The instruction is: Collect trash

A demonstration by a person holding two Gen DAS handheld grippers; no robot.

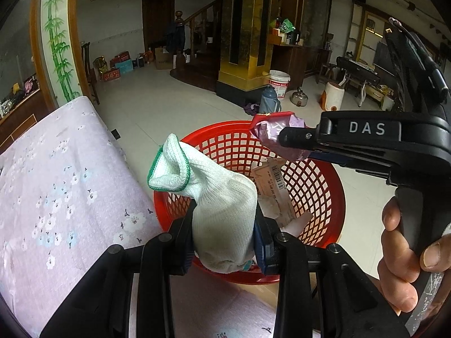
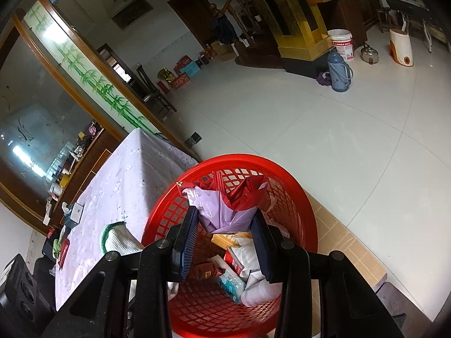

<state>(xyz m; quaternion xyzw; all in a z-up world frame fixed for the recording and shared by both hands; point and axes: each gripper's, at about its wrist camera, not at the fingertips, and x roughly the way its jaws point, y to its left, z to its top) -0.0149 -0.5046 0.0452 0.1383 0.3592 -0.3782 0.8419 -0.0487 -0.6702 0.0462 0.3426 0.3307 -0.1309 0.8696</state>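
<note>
Bench (image 1: 56,186), left side: covered in a flowered lilac cloth. In the right wrist view a tissue box (image 2: 74,212) and a few small items sit at its far end, well apart from the work.

Left tongs (image 1: 225,242): clenched on a white knit glove (image 1: 222,197) with a green cuff. The glove stands up between the pads, cuff flopped toward the bench. It hangs over the near rim of the red basket (image 1: 324,180), partly above the bench edge.

Basket: it sits just beside the bench and already holds paper scraps, a barcoded label (image 1: 274,180) and, in the right wrist view, packets and tissue wads (image 2: 253,256).

Right tongs (image 2: 225,225): clenched on a crumpled lilac and red wrapper (image 2: 225,205), held above the basket opening, a little inside the far rim. A hand (image 1: 406,259) grips the handle.

Step in hand, as we judge it: drop both pieces into the basket.

How to do it well:
- We would carry the glove further toward the basket centre before release, since its cuff end leans outward and could drag it over the rim.
- We would lower both loads below rim level first; the wrapper is light and may drift.
- Open the tongs fully; knit fabric can snag on the ribbed pads, so a small shake may be needed.
- Keep the two tongs apart over the opening to avoid a knock.
</note>
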